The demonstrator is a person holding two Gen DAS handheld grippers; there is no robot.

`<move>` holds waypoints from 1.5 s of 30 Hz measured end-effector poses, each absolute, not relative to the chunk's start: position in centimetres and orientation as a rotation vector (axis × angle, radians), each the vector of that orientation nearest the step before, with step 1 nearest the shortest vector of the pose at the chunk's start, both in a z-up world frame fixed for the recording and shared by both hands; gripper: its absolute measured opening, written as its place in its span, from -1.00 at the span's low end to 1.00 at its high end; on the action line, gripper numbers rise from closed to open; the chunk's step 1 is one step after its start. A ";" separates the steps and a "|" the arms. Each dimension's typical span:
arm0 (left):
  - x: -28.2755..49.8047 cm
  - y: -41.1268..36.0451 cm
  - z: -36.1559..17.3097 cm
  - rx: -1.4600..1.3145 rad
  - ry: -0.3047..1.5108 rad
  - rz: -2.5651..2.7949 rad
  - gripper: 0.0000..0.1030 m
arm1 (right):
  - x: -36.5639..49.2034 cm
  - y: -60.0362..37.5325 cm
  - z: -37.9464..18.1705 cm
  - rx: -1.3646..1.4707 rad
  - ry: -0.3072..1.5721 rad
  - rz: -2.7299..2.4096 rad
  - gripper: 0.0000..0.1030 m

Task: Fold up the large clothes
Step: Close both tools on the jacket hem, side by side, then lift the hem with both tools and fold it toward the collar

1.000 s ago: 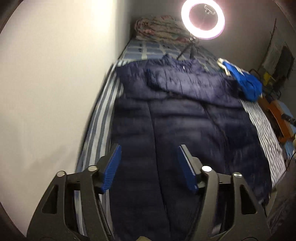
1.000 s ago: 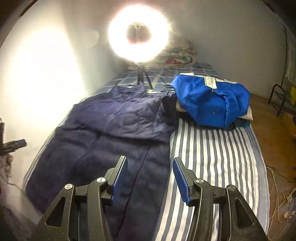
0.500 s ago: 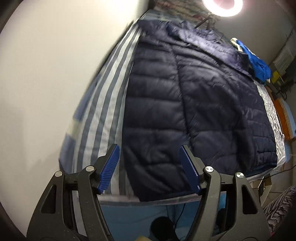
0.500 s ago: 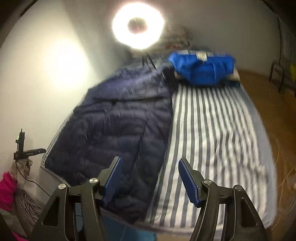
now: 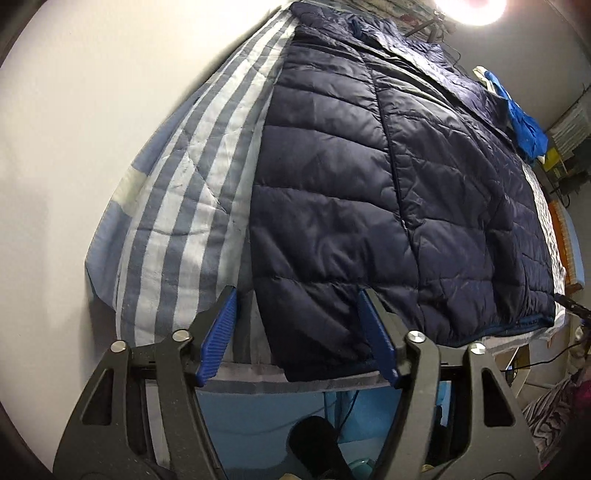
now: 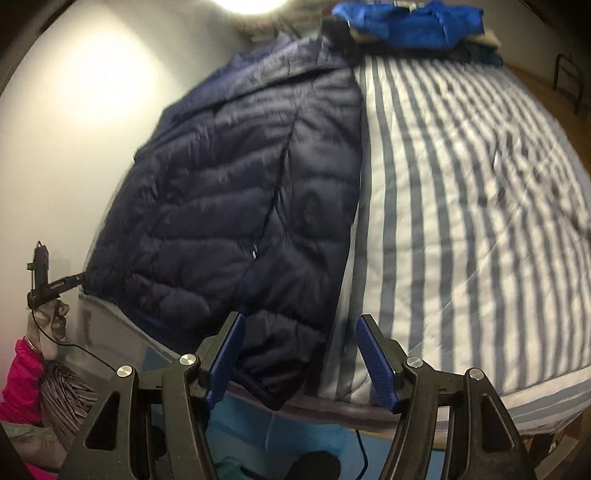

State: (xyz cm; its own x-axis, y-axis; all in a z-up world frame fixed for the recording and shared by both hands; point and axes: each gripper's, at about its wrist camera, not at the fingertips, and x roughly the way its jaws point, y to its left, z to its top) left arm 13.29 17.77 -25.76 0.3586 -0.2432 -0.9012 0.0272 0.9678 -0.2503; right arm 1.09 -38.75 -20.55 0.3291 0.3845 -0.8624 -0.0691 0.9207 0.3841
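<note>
A large navy quilted puffer jacket (image 5: 369, 192) lies flat along the striped bed, its hem hanging slightly over the near edge. My left gripper (image 5: 299, 336) is open, its blue pads either side of the jacket's near left hem corner, not closed on it. In the right wrist view the jacket (image 6: 236, 192) lies on the bed's left half. My right gripper (image 6: 299, 358) is open, with the jacket's near right hem corner between its blue pads.
The blue-and-white striped bed cover (image 6: 461, 192) is bare to the right of the jacket. A bright blue folded garment (image 6: 410, 22) sits at the far end. A ring light (image 5: 476, 7) shines beyond. A white wall (image 5: 74, 147) borders the bed's left side.
Both grippers have pulled back toward the foot of the bed and dropped lower, so the jacket's hem corners now sit between their open pads. The jacket has not moved.
</note>
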 end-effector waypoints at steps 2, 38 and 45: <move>13.2 17.5 -25.7 -0.210 1.196 -0.193 -0.06 | 0.9 -38.4 -21.3 0.327 1.230 0.323 0.27; 17.0 14.3 -5.6 -0.241 0.680 -0.252 -0.93 | 1.9 -37.9 -4.4 0.339 0.832 0.332 -0.98; 21.3 12.5 -4.0 -0.187 0.645 -0.225 -0.94 | 6.2 -39.5 -3.2 0.343 0.799 0.288 -0.98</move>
